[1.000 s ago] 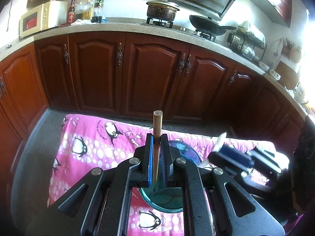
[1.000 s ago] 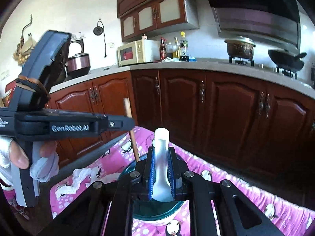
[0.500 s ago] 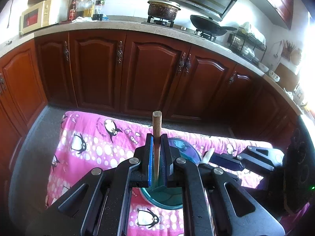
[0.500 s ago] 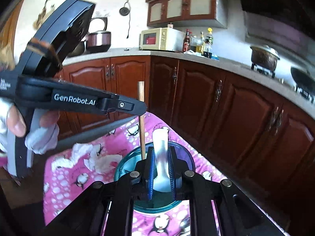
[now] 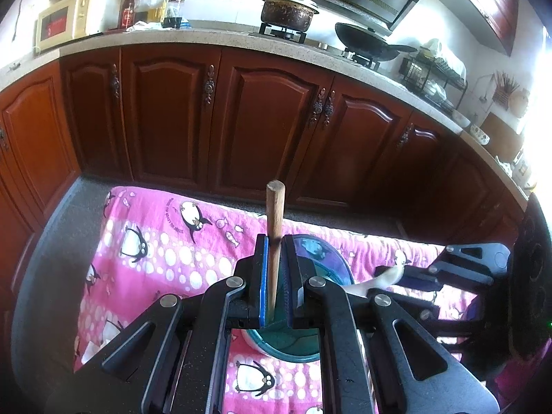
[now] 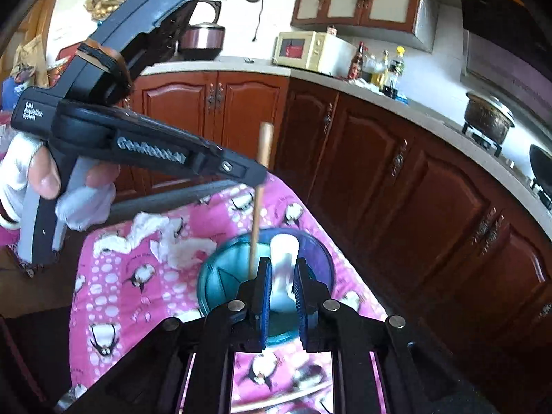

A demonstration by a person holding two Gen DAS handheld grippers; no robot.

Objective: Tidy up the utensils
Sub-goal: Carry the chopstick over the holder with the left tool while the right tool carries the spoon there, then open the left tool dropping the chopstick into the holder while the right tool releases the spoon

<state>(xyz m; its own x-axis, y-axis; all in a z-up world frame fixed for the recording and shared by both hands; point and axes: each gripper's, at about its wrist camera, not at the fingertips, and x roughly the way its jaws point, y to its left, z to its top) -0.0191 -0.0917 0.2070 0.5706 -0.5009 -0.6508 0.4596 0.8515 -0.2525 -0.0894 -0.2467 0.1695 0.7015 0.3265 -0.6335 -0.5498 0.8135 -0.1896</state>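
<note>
Jaws clamp wooden stick [image 5: 275,241], white spoon [image 6: 284,269].

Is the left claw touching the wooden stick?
Touching. The left wrist view shows the left claw closed on the wooden stick, pads against both sides.

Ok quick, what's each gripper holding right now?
Left gripper: closed on the wooden stick.
Right gripper: closed on the white spoon.

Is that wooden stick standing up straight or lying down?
Upright. The stick stands vertically, pinched in the left claw, its lower end over the teal cup.
</note>
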